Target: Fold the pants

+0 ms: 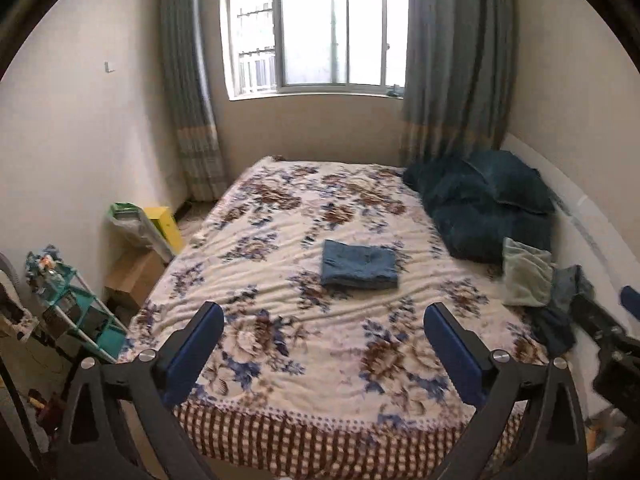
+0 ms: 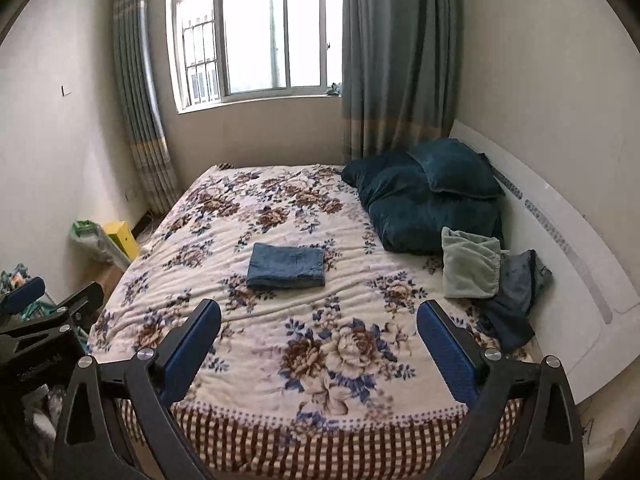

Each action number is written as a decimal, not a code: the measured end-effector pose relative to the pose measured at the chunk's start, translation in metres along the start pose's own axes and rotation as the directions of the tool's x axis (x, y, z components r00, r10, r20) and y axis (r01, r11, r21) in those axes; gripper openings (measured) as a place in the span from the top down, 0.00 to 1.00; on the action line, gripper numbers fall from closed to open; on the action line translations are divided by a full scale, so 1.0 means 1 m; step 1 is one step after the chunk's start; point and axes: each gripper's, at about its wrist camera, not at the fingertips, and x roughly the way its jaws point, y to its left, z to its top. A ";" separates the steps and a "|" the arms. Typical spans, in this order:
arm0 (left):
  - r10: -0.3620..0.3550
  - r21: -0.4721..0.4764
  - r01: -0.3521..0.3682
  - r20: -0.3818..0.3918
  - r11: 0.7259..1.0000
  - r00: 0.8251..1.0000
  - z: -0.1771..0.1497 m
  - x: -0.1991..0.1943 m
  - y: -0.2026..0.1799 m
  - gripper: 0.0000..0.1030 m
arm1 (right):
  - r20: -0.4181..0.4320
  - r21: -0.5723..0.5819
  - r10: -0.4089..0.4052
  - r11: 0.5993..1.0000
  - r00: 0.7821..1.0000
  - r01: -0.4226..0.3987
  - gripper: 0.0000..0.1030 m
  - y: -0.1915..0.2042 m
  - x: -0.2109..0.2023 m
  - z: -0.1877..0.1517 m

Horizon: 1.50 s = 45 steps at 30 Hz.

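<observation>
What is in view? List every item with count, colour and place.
pants: one, blue, folded, mid-bed
bedspread: one, cream with brown and blue flowers, covering the bed
pillows: a pile, dark teal, far right of bed
cloth: one, pale green, right edge of bed
clothes: a heap, dark blue-grey, beside the cloth
window: one, white frame, far wall
curtains: two, grey-green, flanking the window
box: one, yellow, floor left of bed
rack: one, teal, near left
left hand-held gripper: black with blue pads, open, empty
right hand-held gripper: same, open, empty
</observation>
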 end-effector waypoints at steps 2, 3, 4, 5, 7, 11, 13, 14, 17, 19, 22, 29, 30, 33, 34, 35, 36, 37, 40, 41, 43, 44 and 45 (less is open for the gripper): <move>0.009 -0.003 -0.009 -0.011 1.000 1.000 0.003 0.017 -0.001 0.00 | 0.002 0.004 -0.021 1.000 1.000 0.021 0.02 0.000 0.017 0.007; 0.017 -0.001 -0.018 -0.018 1.000 1.000 0.006 0.028 -0.002 0.00 | 0.007 0.007 -0.017 1.000 1.000 0.017 0.02 0.000 0.025 0.010; 0.020 -0.001 -0.020 -0.022 1.000 1.000 0.007 0.034 -0.002 0.00 | 0.011 0.008 -0.027 1.000 1.000 0.027 0.02 0.001 0.034 0.013; 0.027 0.000 -0.027 -0.027 1.000 0.999 0.008 0.041 -0.003 0.00 | 0.007 0.008 -0.035 0.999 0.999 0.035 0.02 0.001 0.044 0.016; 0.041 0.006 -0.041 -0.034 0.999 0.999 0.011 0.057 -0.006 0.00 | 0.008 0.006 -0.049 0.999 0.999 0.049 0.02 0.003 0.062 0.022; 0.061 0.016 -0.060 -0.044 0.998 0.997 0.016 0.087 -0.009 0.00 | -0.004 -0.004 -0.082 0.997 0.997 0.082 0.02 0.004 0.101 0.032; 0.064 0.022 -0.063 -0.049 0.998 0.997 0.019 0.099 -0.011 0.00 | -0.014 -0.004 -0.090 0.996 0.996 0.090 0.02 0.004 0.118 0.038; 0.067 0.026 -0.065 -0.050 0.998 0.997 0.020 0.104 -0.013 0.00 | -0.018 -0.005 -0.096 0.995 0.995 0.095 0.02 0.004 0.127 0.040; 0.071 0.034 -0.069 -0.063 0.997 0.996 0.025 0.118 -0.016 0.00 | -0.023 -0.006 -0.108 0.994 0.994 0.108 0.02 0.005 0.149 0.047; 0.078 0.037 -0.076 -0.061 0.996 0.995 0.028 0.124 -0.018 0.00 | -0.030 -0.003 -0.108 0.994 0.994 0.107 0.02 0.005 0.160 0.050; 0.074 0.037 -0.072 -0.056 0.997 0.996 0.034 0.129 -0.021 0.00 | -0.038 0.003 -0.112 0.994 0.993 0.112 0.02 0.005 0.174 0.053; 0.055 0.026 -0.053 -0.057 0.998 0.997 0.043 0.139 -0.023 0.00 | -0.052 0.011 -0.090 0.996 0.995 0.090 0.02 0.006 0.191 0.054; 0.047 0.022 -0.045 -0.061 0.999 0.997 0.044 0.140 -0.023 0.00 | -0.056 0.013 -0.083 0.996 0.995 0.084 0.02 0.006 0.191 0.051; 0.040 0.021 -0.039 -0.067 0.999 0.997 0.044 0.142 -0.024 0.00 | -0.061 0.011 -0.082 0.996 0.995 0.083 0.01 0.006 0.195 0.049; 0.037 0.019 -0.036 -0.070 0.999 0.997 0.045 0.144 -0.024 0.00 | -0.061 0.012 -0.085 0.996 0.994 0.086 0.01 0.006 0.195 0.049; 0.034 0.018 -0.033 -0.072 0.999 0.997 0.045 0.145 -0.024 0.00 | -0.062 0.010 -0.085 0.996 0.994 0.086 0.01 0.007 0.194 0.049; 0.034 0.020 -0.033 -0.075 0.999 0.997 0.046 0.146 -0.024 0.00 | -0.064 0.010 -0.085 0.996 0.994 0.085 0.01 0.007 0.196 0.049; 0.037 0.020 -0.036 -0.076 0.999 0.996 0.046 0.146 -0.024 0.00 | -0.066 0.011 -0.084 0.996 0.994 0.085 0.01 0.007 0.197 0.048; 0.042 0.019 -0.041 -0.072 0.999 0.996 0.047 0.146 -0.024 0.00 | -0.065 0.010 -0.084 0.996 0.994 0.085 0.01 0.007 0.198 0.048; 0.042 0.020 -0.041 -0.070 0.999 0.997 0.047 0.147 -0.025 0.00 | -0.066 0.010 -0.085 0.996 0.994 0.086 0.01 0.007 0.199 0.048; 0.045 0.021 -0.043 -0.066 0.999 0.997 0.048 0.147 -0.025 0.00 | -0.066 0.011 -0.083 0.996 0.994 0.084 0.01 0.007 0.198 0.048; 0.044 0.021 -0.043 -0.064 0.999 0.997 0.047 0.147 -0.025 0.00 | -0.067 0.008 -0.085 0.996 0.994 0.086 0.01 0.007 0.199 0.048; 0.045 0.022 -0.044 -0.063 0.999 0.997 0.048 0.147 -0.025 0.00 | -0.066 0.006 -0.085 0.996 0.994 0.085 0.01 0.008 0.199 0.048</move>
